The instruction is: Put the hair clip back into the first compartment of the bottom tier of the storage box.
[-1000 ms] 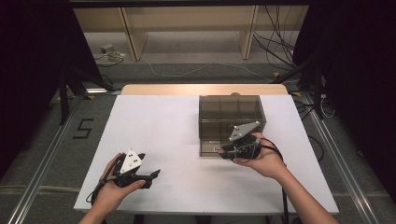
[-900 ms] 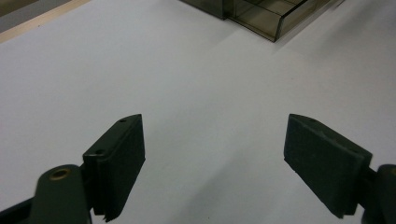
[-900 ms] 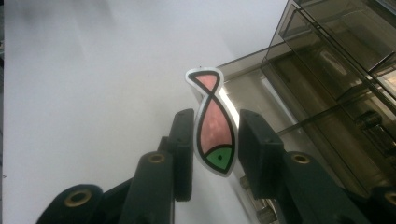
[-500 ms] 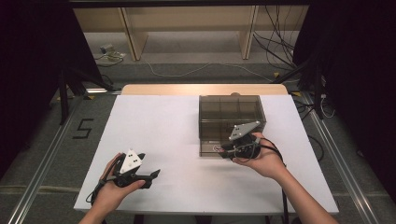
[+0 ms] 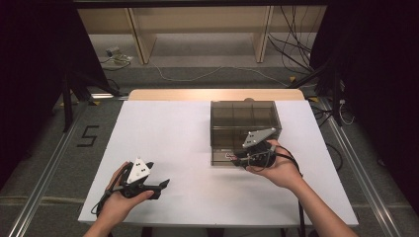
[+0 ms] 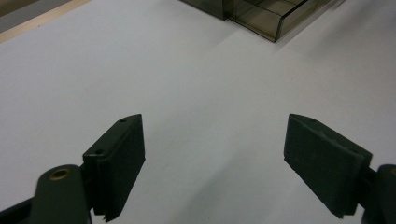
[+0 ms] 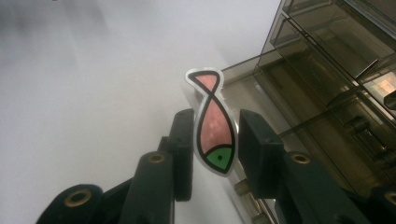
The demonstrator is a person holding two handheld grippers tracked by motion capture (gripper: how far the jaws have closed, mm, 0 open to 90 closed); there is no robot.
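A flat fish-shaped piece [image 7: 214,133], pink with a green head and black outline, stands upright between the jaws of my right gripper [image 7: 216,116], which is shut on it. That right gripper [image 5: 238,159] hovers at the front face of a smoky transparent drawer box [image 5: 244,118]. The box [image 7: 336,70] fills the right side of the right gripper view, with a drawer [image 7: 252,93] pulled out just behind the fish. My left gripper [image 5: 160,189] rests low near the table's front left, open, with nothing between its pads [image 6: 119,158].
The white table [image 5: 173,133] has free room across its left and middle. One drawer of the box [image 6: 266,18] sticks out toward the front. Cables trail from both grippers over the front edge. A wooden shelf and floor cables lie beyond the far edge.
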